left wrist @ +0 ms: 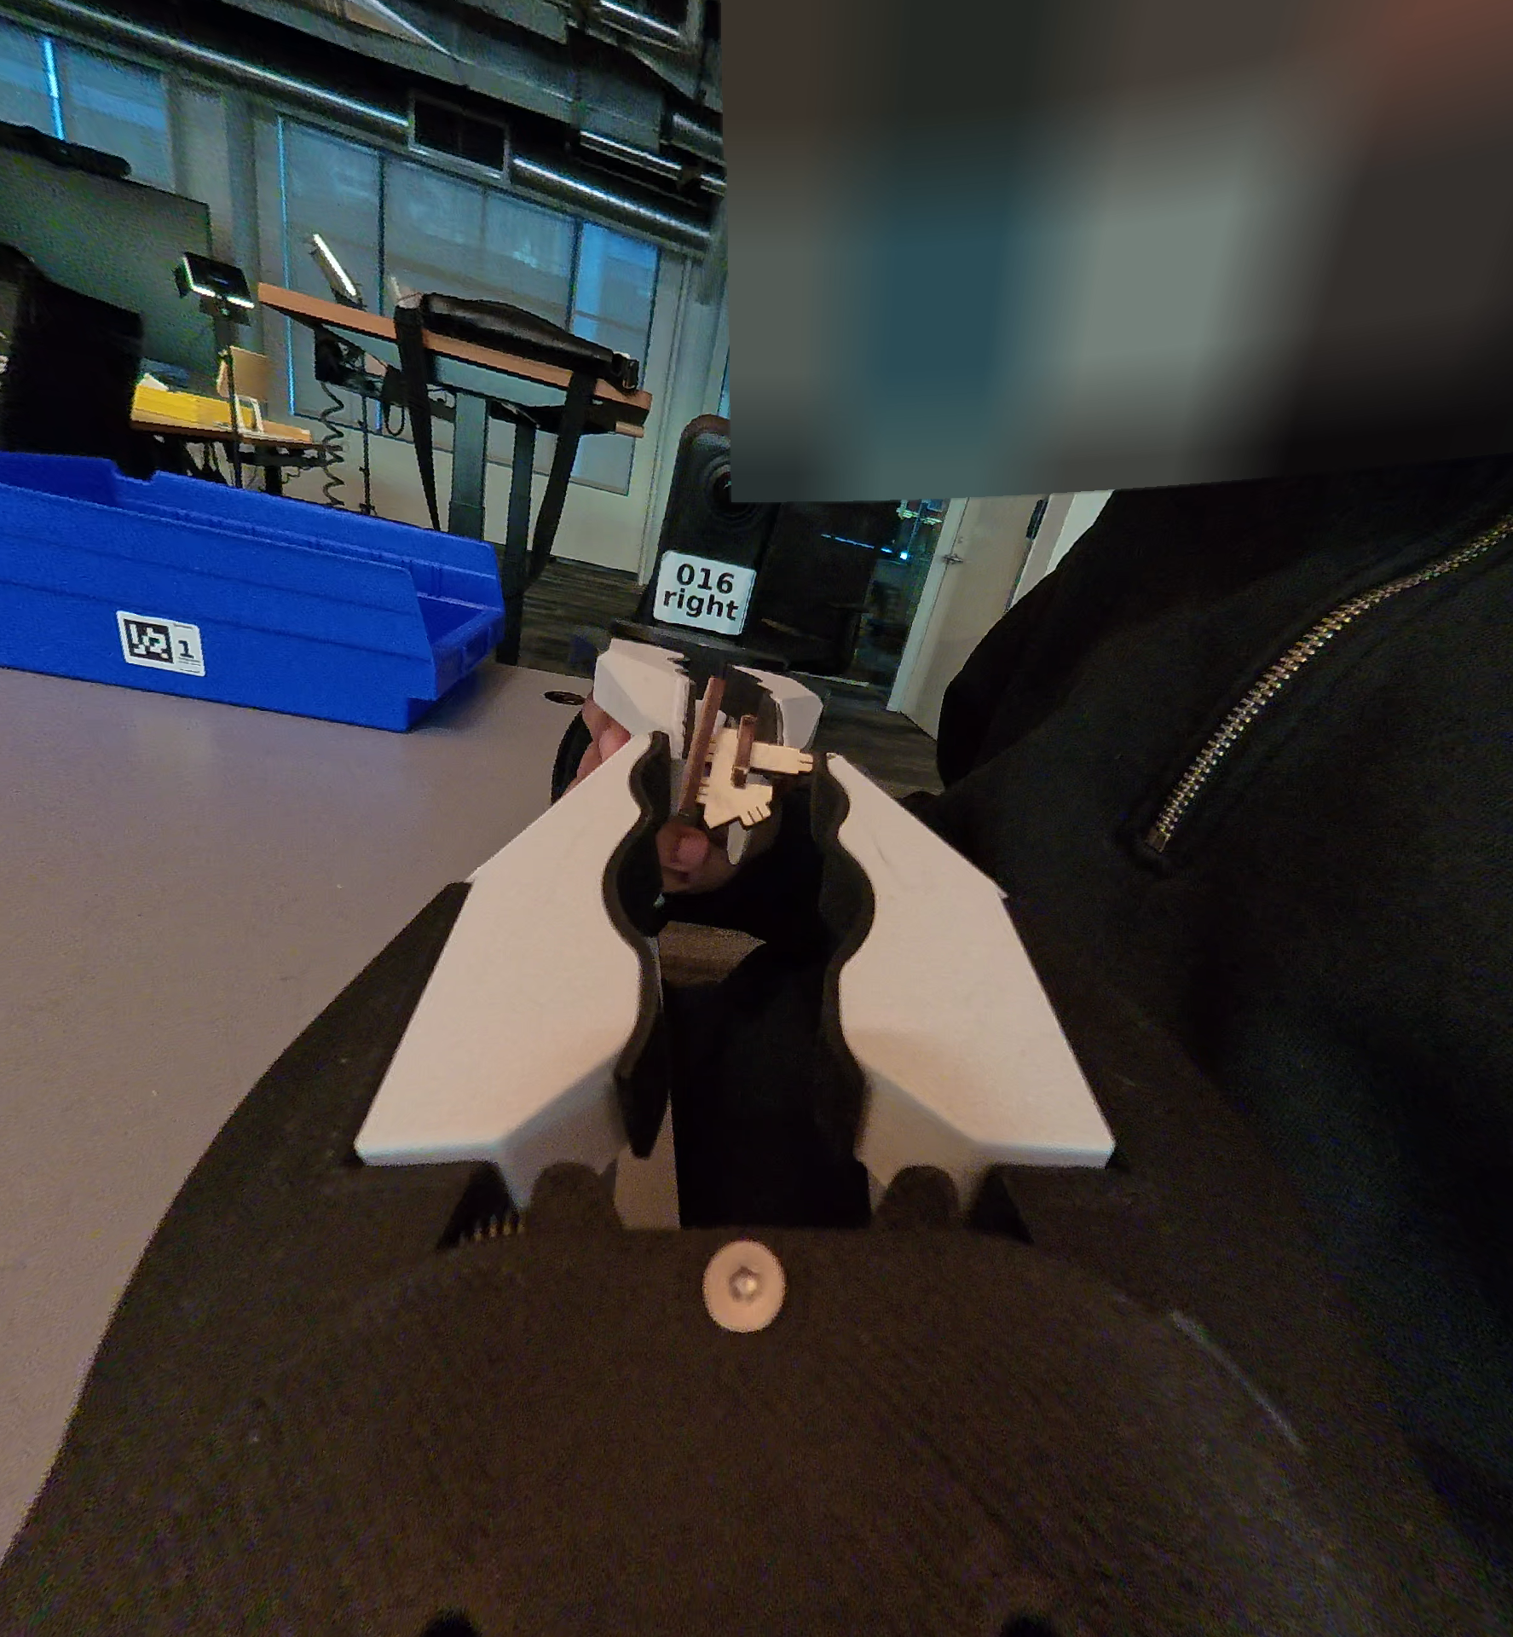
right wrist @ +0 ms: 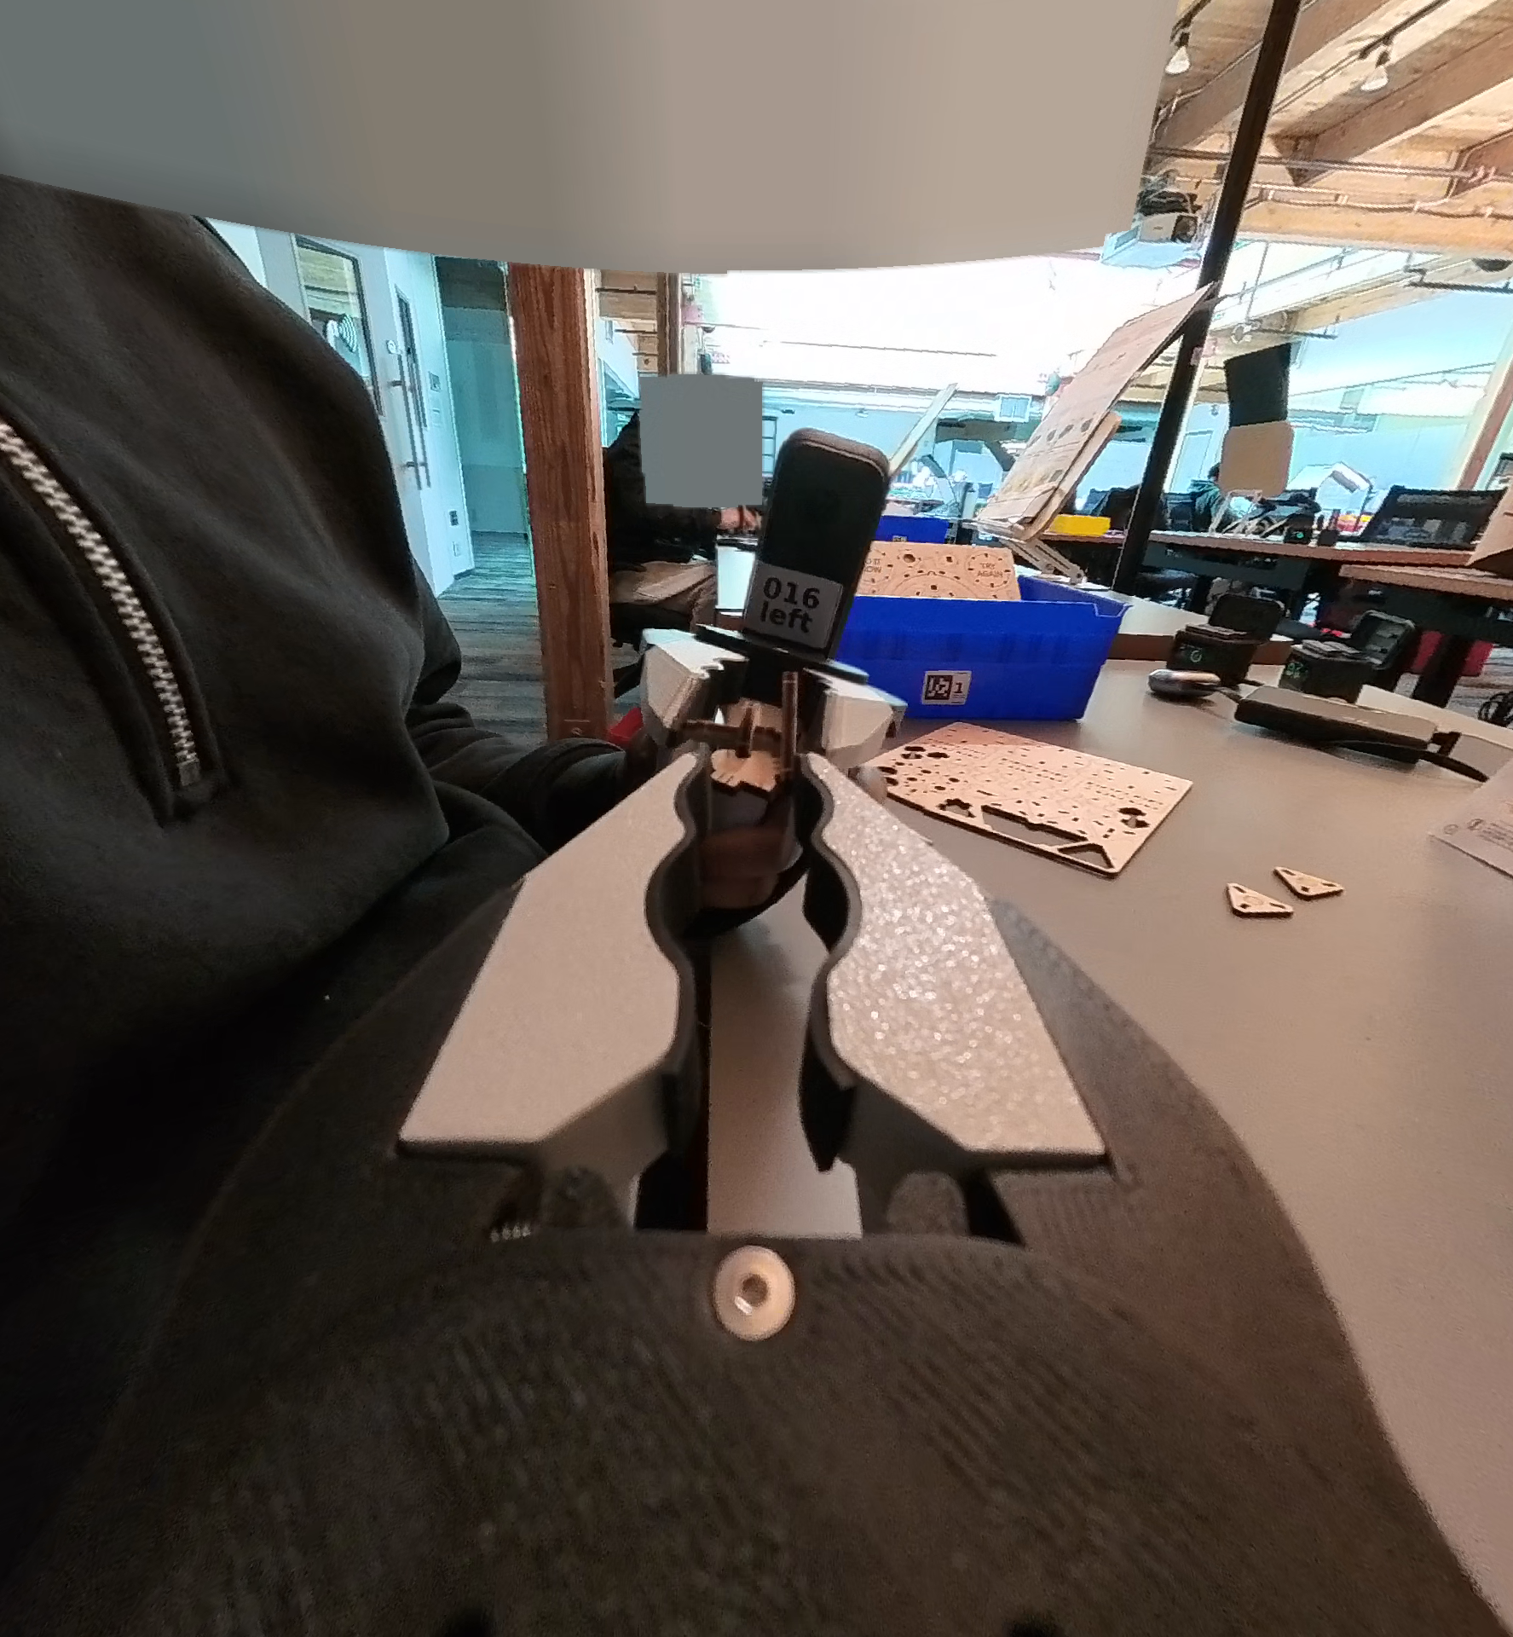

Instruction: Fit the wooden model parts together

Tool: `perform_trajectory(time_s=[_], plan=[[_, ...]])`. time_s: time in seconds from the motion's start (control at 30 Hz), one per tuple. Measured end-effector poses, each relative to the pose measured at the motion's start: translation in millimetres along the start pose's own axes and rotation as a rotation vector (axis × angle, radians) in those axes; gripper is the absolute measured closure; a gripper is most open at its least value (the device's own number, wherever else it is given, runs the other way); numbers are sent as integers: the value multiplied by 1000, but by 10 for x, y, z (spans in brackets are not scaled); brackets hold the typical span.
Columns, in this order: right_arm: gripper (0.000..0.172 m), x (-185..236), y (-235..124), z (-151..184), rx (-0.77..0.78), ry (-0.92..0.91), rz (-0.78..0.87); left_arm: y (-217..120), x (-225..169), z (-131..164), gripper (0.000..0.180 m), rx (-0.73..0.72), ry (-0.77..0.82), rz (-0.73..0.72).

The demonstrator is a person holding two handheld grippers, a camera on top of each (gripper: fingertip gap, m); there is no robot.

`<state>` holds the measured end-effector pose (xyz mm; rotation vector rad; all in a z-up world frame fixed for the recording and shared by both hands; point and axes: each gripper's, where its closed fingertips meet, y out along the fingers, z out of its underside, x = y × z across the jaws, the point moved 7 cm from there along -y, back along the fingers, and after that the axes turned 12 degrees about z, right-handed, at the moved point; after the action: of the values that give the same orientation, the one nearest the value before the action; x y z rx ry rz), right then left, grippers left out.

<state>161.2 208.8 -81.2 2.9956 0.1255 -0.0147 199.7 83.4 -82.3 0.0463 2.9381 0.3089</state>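
In the left wrist view, the left gripper (left wrist: 739,779) is pointing at the right gripper (left wrist: 717,709), tip to tip above the table (left wrist: 203,886) edge. A small wooden assembly (left wrist: 735,775) of pale toothed pieces and dark strips is sitting between the two. The left jaws are standing apart, with a gap showing beside the wood on the right; whether the left pad is touching it I cannot tell. A blue bin (left wrist: 248,602) is resting on the table to the left, and a person's black zip jacket (left wrist: 1310,797) is filling the right side.

In the right wrist view, the right gripper (right wrist: 748,779) is facing the left gripper (right wrist: 770,717). The right jaws are narrowly set, pinching the wooden assembly (right wrist: 748,762) at their tips. Beyond, on the table (right wrist: 1266,1019), a cut-out wooden sheet (right wrist: 1036,797) is lying flat near the blue bin (right wrist: 983,655), with two small triangular pieces (right wrist: 1284,890) just right of the sheet.
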Motion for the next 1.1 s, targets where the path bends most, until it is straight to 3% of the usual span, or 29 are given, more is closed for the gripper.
perform_trajectory(time_s=[0.87, 1.0, 1.1], plan=[[155, -50, -21, -12, -6, 108, -40, 47, -30, -51, 155, 27, 27, -47], [155, -108, -46, -30, -34, 135, -4, -5, 20, -59, 139, 43, 78, -158], [155, -152, -61, -36, -43, 164, 11, -59, 55, -61, 135, 16, 35, -152]])
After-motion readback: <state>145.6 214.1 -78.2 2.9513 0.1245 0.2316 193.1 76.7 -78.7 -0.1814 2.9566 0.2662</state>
